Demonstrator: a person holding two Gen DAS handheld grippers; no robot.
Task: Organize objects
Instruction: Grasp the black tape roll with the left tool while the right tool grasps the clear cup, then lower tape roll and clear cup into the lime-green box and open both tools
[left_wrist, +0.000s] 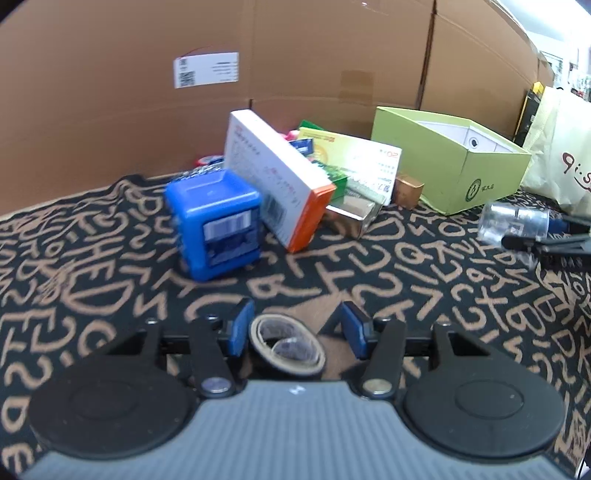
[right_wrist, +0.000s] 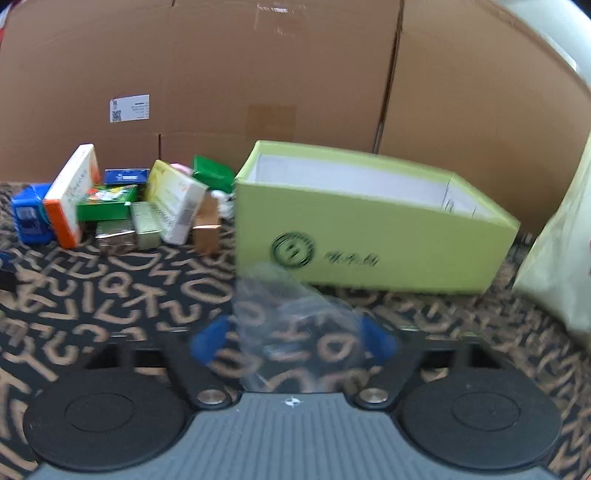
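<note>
On the letter-patterned tabletop (left_wrist: 369, 258), open room lies before the pile. The left hand-held gripper (left_wrist: 297, 328) straddles a flat-lying tape roll (left_wrist: 286, 349), pads apart from it. The right hand-held gripper (right_wrist: 293, 338) brackets a clear plastic cup (right_wrist: 291, 321) near the green box (right_wrist: 369, 236); grip unclear.

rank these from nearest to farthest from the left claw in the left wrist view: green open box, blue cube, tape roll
1. tape roll: between the left claw's fingers, toward the left one.
2. blue cube: ahead on the patterned cloth, to the left.
3. green open box: farthest, back right by the cardboard wall.
</note>
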